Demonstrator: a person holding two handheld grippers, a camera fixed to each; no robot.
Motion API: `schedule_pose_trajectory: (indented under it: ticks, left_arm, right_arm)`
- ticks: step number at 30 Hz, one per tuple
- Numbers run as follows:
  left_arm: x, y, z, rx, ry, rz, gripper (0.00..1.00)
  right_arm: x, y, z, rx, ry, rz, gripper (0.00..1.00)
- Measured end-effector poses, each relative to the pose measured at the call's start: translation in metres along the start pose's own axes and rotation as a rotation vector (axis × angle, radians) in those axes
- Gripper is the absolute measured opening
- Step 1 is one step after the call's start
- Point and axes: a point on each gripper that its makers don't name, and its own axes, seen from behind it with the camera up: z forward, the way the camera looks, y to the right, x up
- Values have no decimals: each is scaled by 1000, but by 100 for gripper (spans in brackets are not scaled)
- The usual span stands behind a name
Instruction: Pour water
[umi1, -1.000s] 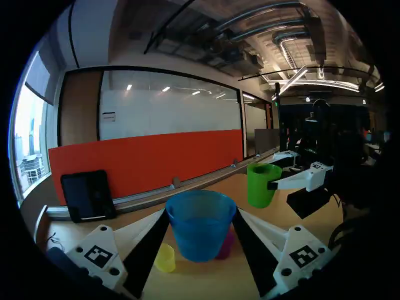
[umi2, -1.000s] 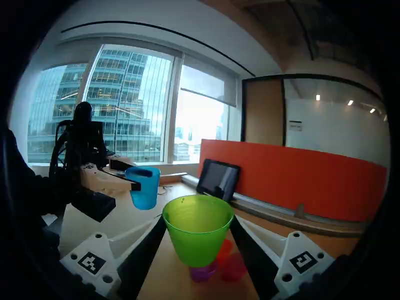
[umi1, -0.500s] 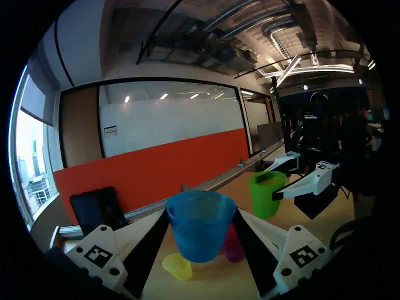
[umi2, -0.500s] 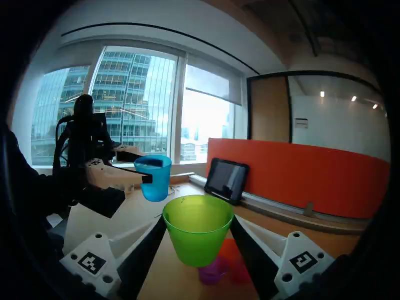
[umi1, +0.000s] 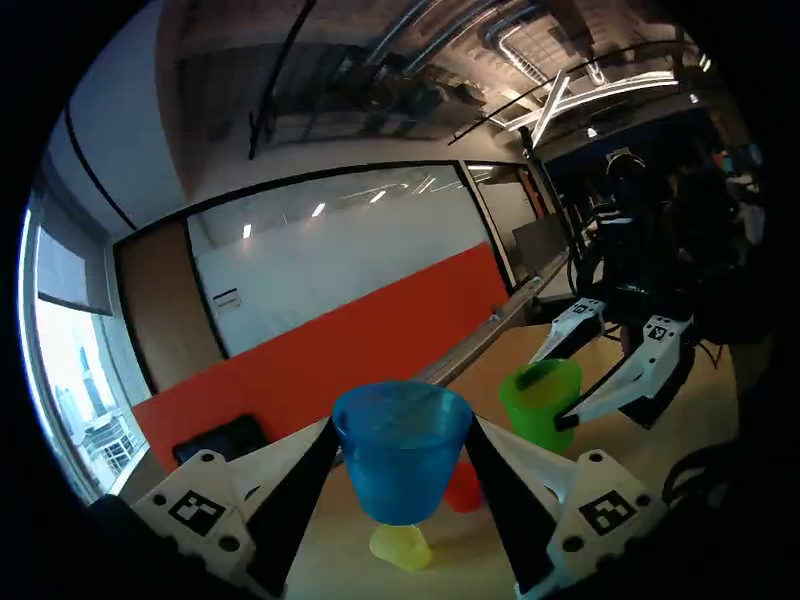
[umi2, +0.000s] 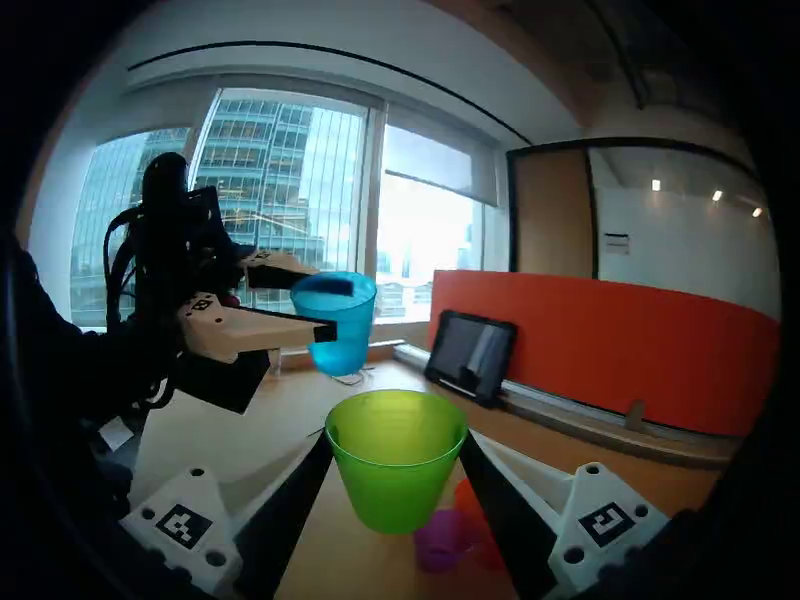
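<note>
In the left gripper view, my left gripper (umi1: 400, 470) is shut on a translucent blue cup (umi1: 400, 448), held above the wooden table. The same view shows the green cup (umi1: 540, 402) farther right, clamped by my right gripper (umi1: 572, 405). In the right gripper view, my right gripper (umi2: 396, 478) is shut on the green cup (umi2: 396, 468), upright and open-topped. The blue cup (umi2: 336, 320) hangs higher and to the left there, tilted a little, pinched by the left gripper (umi2: 330, 322) with a person's dark sleeve (umi2: 70, 370) behind it.
Small cups stand on the wooden table (umi2: 250, 430): yellow (umi1: 400, 546) and orange (umi1: 462, 488) under the blue cup, purple (umi2: 440, 538) and orange (umi2: 470, 500) under the green one. A dark tablet (umi2: 472, 354) leans against an orange partition (umi2: 650, 360). Windows lie behind.
The left gripper has risen and tilted with the blue cup, which now sits higher and closer above the green cup. The green cup stays gripped and nearly still.
</note>
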Motion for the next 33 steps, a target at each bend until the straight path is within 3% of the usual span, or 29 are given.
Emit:
schedule_pose_trajectory:
  ticks: [17, 33]
  left_arm:
    - [18, 0, 4, 13, -20, 234, 87]
    - [31, 5, 14, 12, -24, 376, 87]
  right_arm:
    - [-12, -10, 16, 32, -6, 19, 92]
    - [-23, -21, 30, 55, -19, 9, 92]
